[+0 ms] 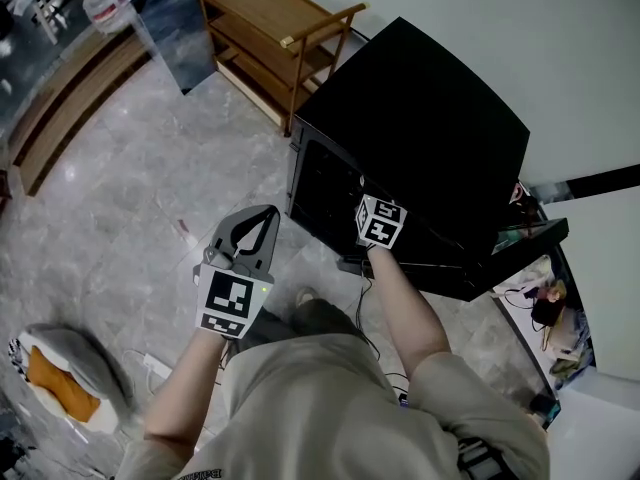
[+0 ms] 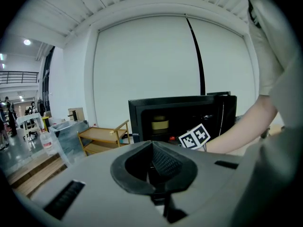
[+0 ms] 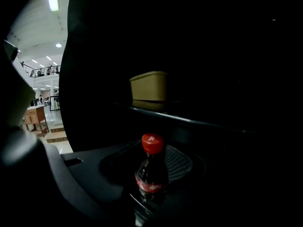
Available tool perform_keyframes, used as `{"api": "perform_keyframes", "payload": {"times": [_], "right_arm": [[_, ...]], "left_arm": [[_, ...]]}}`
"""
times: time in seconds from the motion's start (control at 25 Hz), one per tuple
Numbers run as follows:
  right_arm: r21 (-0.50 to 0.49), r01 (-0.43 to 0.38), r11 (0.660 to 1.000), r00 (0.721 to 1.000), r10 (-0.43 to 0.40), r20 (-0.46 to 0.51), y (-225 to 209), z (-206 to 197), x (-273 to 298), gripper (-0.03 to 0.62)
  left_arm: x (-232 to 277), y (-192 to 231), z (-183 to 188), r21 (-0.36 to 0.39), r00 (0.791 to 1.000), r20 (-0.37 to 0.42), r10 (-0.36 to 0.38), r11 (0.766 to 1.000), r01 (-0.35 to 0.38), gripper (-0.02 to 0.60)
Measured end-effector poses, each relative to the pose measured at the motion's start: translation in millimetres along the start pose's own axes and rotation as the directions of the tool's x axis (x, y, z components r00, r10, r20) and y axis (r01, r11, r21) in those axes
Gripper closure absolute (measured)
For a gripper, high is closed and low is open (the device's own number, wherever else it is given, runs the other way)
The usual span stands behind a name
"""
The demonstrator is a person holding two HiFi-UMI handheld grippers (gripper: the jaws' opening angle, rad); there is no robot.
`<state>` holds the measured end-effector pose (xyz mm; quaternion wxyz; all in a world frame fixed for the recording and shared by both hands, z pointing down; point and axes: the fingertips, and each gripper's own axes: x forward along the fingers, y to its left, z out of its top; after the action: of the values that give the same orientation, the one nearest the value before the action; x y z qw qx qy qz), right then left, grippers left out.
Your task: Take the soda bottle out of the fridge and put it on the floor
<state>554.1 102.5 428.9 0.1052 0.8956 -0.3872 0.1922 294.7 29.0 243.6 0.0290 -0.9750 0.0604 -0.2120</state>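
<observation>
Item: soda bottle, one. It has a red cap, dark contents and a red label. It stands inside the fridge with its long axis upright, directly between the jaws of my right gripper, cap above the pads.

Right gripper: one jaw sits on each side of the bottle's body. The interior is dark, so I judge rather than see clearly that they are clamped on it. This is the nearer hand by far; the pull-out runs straight back toward me.

Above the right gripper: one shelf carrying one tan tub.

Left gripper: one, jaws pressed together on nothing, held outside the fridge and well apart from the bottle.

Below both grippers: the floor, the bottle's destination.

Ahead of the left gripper: one wooden rack.
</observation>
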Motion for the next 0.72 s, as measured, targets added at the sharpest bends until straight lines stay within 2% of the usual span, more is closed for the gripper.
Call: {"api": "perform_keyframes", "payload": {"times": [0.24, 0.48, 0.72], "right_arm": [[-0.116, -0.051, 0.992, 0.999, 0.05, -0.017, 22.5, 1.7, -14.5, 0.482], [-0.126, -0.091, 0.988, 0.996, 0.088, -0.034, 44.6, 6.2, -45.8, 0.484], [-0.17, -0.146, 0.975, 0.989, 0.142, -0.038, 73.8, 29.0, -93.2, 0.484]], "left_arm": [[-19.3, 7.1, -9.6, -0.014, 1.0, -0.019, 0.017, 1.0, -0.017, 0.577], [-39.2, 11.3, -15.2, -0.029, 1.0, -0.024, 0.013, 0.999, -0.013, 0.577], [-70.2, 23.6, -9.2, -0.035, 0.999, -0.024, 0.027, 0.999, -0.028, 0.577]]}}
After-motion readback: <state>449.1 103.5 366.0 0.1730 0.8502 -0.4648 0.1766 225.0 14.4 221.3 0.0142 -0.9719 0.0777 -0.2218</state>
